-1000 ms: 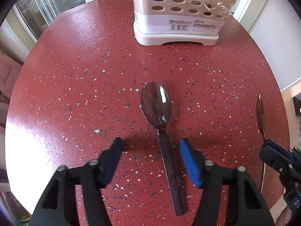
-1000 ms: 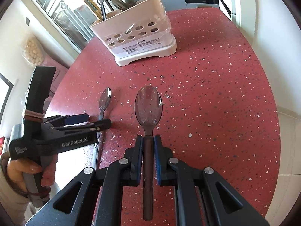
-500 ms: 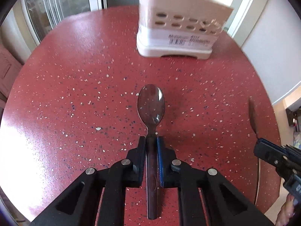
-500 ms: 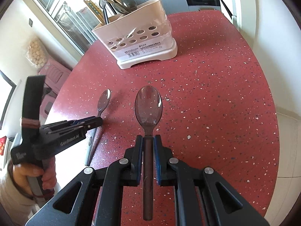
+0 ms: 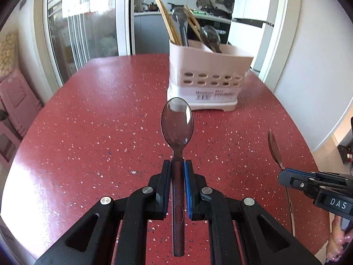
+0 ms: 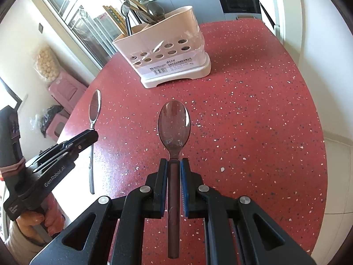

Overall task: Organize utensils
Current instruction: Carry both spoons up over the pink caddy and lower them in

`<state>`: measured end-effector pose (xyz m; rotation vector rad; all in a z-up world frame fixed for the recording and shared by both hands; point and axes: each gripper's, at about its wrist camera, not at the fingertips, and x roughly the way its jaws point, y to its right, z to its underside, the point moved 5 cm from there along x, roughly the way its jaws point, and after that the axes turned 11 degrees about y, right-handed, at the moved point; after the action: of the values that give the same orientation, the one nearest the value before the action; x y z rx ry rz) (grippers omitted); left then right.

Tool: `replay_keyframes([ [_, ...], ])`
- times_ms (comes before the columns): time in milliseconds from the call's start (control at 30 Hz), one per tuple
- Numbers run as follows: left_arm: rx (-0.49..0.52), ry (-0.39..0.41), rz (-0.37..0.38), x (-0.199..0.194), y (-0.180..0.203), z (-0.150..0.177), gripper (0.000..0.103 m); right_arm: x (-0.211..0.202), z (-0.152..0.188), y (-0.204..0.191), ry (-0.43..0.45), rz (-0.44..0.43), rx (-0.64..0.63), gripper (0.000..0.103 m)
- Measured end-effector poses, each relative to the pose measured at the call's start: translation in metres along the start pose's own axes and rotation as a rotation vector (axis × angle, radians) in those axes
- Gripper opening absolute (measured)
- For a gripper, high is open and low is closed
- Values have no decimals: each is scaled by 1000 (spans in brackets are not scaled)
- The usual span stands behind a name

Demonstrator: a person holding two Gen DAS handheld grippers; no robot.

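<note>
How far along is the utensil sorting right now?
Done: the holder already has chopsticks and spoons standing in it. In hand: the left gripper and right gripper each grip a spoon. Left: both still need dropping into the holder.

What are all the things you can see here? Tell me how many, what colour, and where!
Spoons held: 2, dark see-through, one in the left gripper, one in the right gripper.
Utensil holder: 1, cream with holes, at the far side of the table.
Utensils in holder: several, dark spoons and wooden sticks, standing inside.
Table: 1, red with speckles.
Left gripper: 1, black with blue-padded fingers, shut on a spoon.
Right gripper: 1, black, shut on a spoon.
</note>
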<state>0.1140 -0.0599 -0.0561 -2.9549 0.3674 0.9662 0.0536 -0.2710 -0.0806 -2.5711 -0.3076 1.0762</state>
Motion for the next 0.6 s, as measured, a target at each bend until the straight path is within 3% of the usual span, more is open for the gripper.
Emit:
replay_keyframes([
  [600,-31,67,-31,-2,-14,-5,41,1,-31,-6,62,-12,-39,12],
])
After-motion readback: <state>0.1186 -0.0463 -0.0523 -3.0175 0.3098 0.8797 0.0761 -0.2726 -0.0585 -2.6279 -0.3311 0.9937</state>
